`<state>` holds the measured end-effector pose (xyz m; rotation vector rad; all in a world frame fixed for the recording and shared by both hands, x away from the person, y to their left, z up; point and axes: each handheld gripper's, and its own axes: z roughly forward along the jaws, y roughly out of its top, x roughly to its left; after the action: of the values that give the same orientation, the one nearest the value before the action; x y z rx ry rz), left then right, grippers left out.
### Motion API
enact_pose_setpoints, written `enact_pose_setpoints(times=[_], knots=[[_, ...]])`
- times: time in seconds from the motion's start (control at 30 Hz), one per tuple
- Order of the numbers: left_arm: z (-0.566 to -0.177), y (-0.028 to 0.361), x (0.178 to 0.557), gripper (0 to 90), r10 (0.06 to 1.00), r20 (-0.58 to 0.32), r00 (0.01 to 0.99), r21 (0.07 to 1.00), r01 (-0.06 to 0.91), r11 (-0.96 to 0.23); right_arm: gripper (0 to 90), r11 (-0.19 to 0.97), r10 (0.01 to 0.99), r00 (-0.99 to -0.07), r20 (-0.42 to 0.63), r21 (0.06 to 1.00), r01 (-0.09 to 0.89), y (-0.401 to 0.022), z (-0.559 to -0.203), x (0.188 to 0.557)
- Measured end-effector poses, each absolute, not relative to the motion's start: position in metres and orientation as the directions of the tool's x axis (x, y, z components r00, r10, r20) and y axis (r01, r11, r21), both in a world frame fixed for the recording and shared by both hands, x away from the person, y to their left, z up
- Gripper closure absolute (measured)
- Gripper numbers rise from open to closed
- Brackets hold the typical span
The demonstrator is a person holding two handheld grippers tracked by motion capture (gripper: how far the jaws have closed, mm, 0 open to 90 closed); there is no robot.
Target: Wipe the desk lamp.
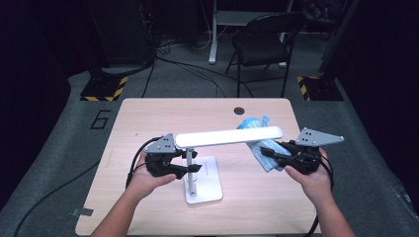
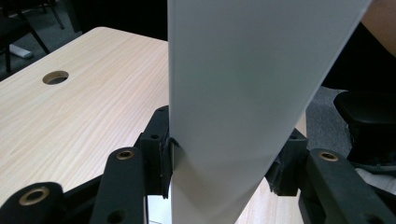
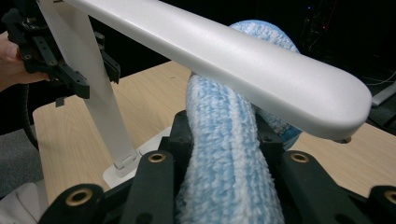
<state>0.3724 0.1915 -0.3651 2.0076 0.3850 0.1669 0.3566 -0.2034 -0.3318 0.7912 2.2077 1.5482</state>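
A white desk lamp stands on the wooden table (image 1: pixel 148 116), with a flat base (image 1: pixel 207 183), a slim upright stem (image 1: pixel 189 170) and a long bar head (image 1: pixel 227 137) lying level. My left gripper (image 1: pixel 190 167) is shut on the stem from the left; up close its pads press both edges of the stem (image 2: pixel 243 93). My right gripper (image 1: pixel 265 153) is shut on a folded blue towel cloth (image 1: pixel 253 123) just under the right end of the head. In the right gripper view the cloth (image 3: pixel 224 158) bulges up between the jaws and touches the underside of the head (image 3: pixel 224 56).
A cable hole (image 1: pixel 239 110) sits near the table's far edge. Behind the table are a black folding chair (image 1: pixel 267 39), floor cables, and two stands with yellow-black striped feet (image 1: pixel 104 91) (image 1: pixel 316 88). A tape mark lies on the floor at left.
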Motion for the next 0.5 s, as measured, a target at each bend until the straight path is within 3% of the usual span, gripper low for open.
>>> enact_pose_setpoints(times=[0.5], knots=[[-0.365,0.191,0.373,51.6,0.341,-0.049,0.939,0.89,0.196,-0.412,67.4,0.253,0.631,-0.775,0.043,0.933,0.258,-0.215,-0.333,0.358]])
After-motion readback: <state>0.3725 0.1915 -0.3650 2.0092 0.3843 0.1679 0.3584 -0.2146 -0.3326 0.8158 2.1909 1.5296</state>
